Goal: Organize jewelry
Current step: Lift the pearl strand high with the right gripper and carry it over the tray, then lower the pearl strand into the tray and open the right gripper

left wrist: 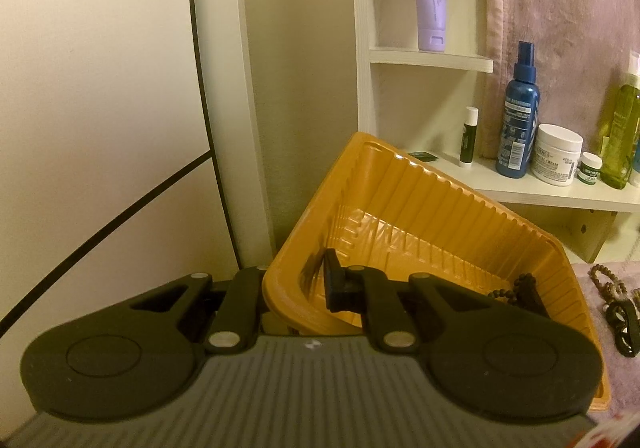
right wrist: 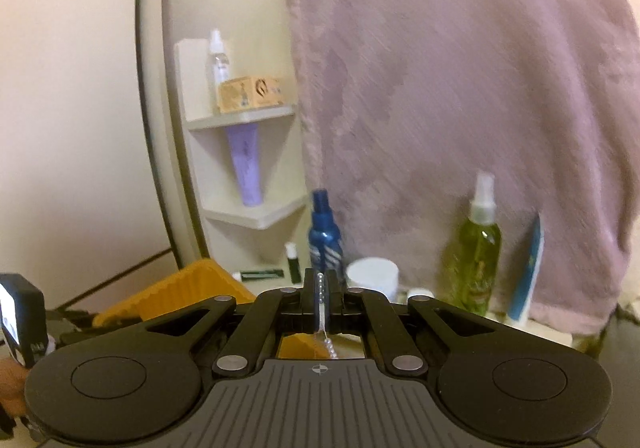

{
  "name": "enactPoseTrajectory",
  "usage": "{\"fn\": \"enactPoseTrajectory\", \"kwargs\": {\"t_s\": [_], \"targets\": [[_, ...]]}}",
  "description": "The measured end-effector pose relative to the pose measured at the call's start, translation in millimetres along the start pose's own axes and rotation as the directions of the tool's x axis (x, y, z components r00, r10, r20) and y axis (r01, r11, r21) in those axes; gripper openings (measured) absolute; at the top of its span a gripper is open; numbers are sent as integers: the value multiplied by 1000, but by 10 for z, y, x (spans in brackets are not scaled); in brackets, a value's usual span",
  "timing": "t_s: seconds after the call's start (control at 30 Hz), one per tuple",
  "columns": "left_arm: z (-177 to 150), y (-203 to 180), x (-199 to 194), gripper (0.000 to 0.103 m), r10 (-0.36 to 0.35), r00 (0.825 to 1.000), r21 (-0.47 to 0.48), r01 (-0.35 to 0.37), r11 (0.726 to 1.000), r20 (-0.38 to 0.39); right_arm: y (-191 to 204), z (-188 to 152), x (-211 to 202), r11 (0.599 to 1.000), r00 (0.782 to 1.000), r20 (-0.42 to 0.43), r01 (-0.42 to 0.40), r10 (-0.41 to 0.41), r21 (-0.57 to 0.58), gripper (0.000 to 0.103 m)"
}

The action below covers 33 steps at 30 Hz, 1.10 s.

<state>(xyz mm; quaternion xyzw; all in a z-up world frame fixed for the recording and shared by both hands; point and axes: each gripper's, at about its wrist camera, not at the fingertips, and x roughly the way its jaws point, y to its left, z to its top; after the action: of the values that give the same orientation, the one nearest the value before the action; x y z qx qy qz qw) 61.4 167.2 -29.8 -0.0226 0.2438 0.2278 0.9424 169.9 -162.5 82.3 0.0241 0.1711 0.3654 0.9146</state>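
Pearl strand [right wrist: 321,290] hangs vertical in my right tongs [right wrist: 321,280]: small round white beads, glossy, on a thin line. Long axis runs straight up-down between the clamped pads, tail dangling below over the tray. Right tongs fully closed on it.

Tray [left wrist: 420,216]: orange thin moulded plastic, ribbed walls, rounded rim, tilted up on its near-left corner. My left tongs [left wrist: 296,284] pinch that rim, one finger inside, one outside, closed on the wall. Dark bead string [left wrist: 516,288] lies in the tray's low right end.

More bead strands [left wrist: 608,280] and a black clip [left wrist: 624,324] lie on the pink fuzzy cloth [left wrist: 600,380] right of the tray. Behind: white shelf [left wrist: 540,192] with blue spray bottle [left wrist: 518,116], white jar [left wrist: 558,154], green bottle [left wrist: 622,128].
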Motion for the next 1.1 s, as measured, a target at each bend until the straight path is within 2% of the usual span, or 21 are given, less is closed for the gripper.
{"fn": "enactPoseTrajectory", "kwargs": {"t_s": [0.37,0.7,1.1], "targets": [[6,1,-6,11,-3,1000,0,3,1000,0,239,188,387,994,994,5,-107,107,-3,2],[11,2,-8,11,-8,1000,-2,8,1000,1,524,110,787,978,978,-47,-204,205,33,2],[19,-11,-24,11,-10,1000,-2,10,1000,2,541,-278,1148,975,962,-175,-193,209,107,2]]}}
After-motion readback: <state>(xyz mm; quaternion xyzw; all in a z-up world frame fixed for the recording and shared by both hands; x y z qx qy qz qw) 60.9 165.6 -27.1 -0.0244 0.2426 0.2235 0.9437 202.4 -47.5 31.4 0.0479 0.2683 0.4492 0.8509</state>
